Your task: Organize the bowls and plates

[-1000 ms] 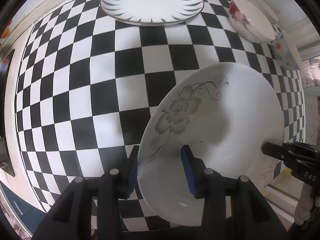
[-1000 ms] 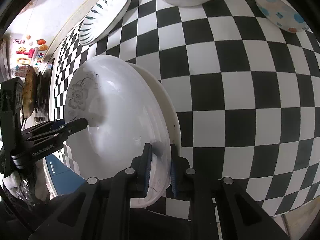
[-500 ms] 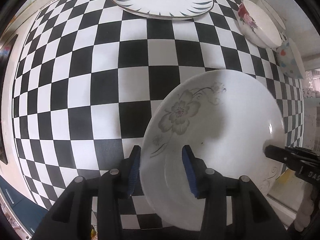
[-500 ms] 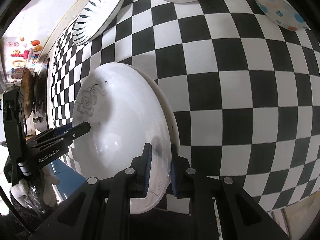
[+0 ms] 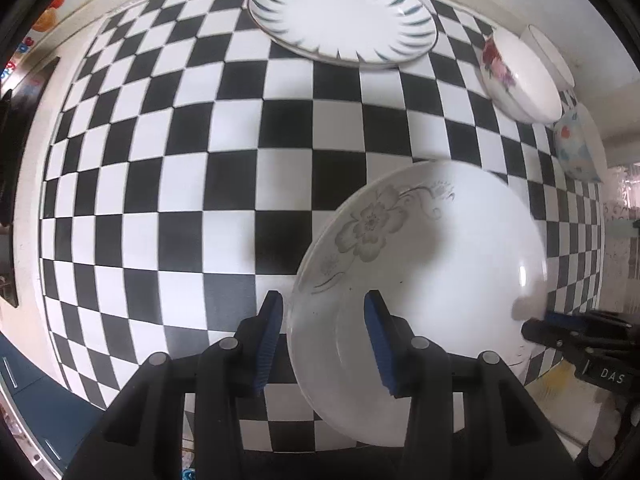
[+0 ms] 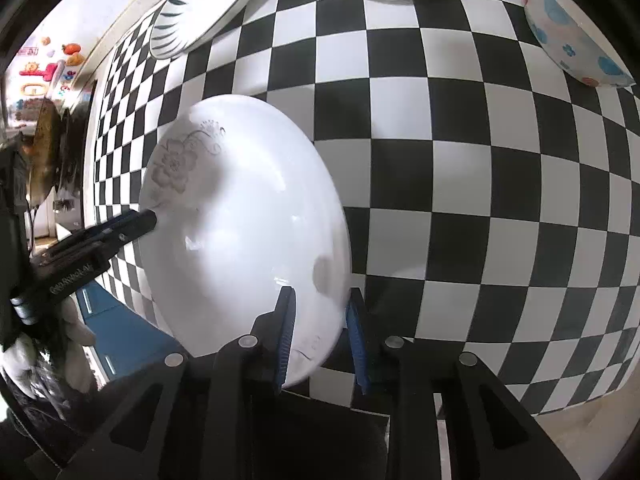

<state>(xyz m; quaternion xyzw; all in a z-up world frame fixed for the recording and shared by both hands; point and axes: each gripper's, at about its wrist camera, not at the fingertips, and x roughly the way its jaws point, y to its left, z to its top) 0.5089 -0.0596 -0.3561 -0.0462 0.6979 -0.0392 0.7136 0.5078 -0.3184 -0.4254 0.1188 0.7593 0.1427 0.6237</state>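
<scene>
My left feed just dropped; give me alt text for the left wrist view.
The left gripper straddles the near rim of a white flower plate, jaws apart, while the right gripper meets its far rim. Beyond, on the checkered cloth, sit a blue-leaf plate, a rose bowl and a dotted bowl.

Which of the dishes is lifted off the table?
The grey-flower plate, tilted, its rim between both grippers' pads. The blue-striped plate, rose bowl and dotted bowl sit on the checkered table.

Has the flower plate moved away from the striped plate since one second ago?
Cannot tell. The flower plate keeps a similar gap to the striped plate in the left wrist view; the camera itself shifted.
</scene>
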